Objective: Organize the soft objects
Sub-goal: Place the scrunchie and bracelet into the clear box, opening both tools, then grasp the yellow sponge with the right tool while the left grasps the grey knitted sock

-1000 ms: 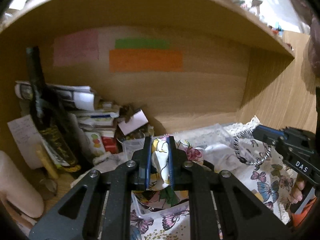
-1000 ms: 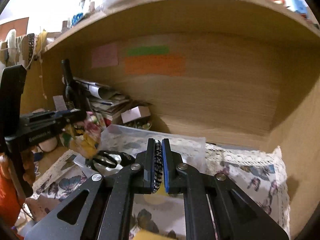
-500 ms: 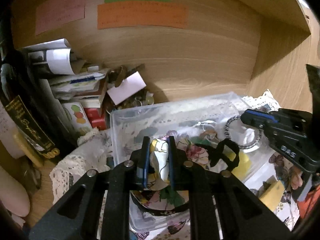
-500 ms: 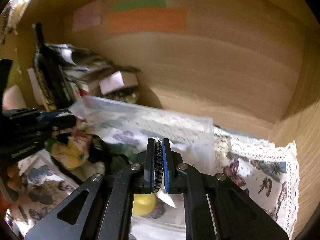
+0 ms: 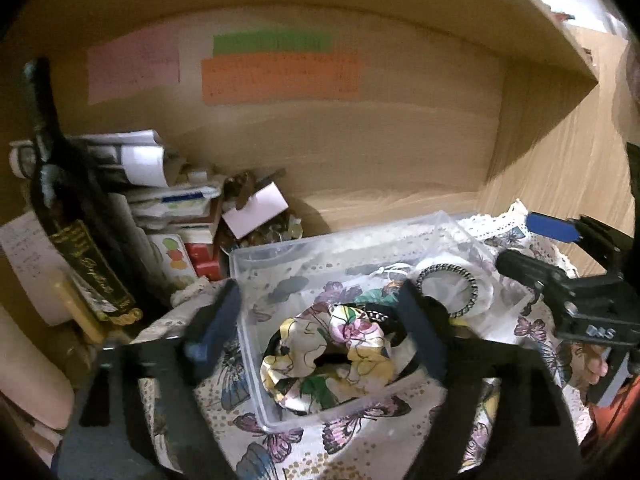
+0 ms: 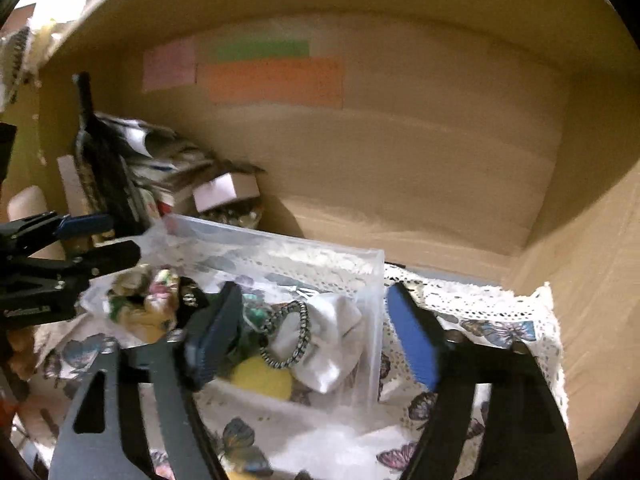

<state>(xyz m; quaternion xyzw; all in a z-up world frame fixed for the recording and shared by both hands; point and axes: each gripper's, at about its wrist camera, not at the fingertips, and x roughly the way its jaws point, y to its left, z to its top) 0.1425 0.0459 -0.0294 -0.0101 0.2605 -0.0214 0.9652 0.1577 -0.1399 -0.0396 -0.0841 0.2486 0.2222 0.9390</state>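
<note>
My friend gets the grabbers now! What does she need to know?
Left gripper: open, empty, over the clear box.
Right gripper: open, empty, over the same box.
The floral scrunchie lies in the box's near end. The black-and-white hair tie lies in it too, on a white cloth beside a yellow thing.
Done: both of those are in the box.
Left: I cannot see any more soft things waiting on the butterfly cloth; check around.

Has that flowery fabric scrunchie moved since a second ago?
Yes. The flowery fabric scrunchie has dropped out of the left gripper, now open, and lies inside the clear plastic box, near its left wall.
</note>
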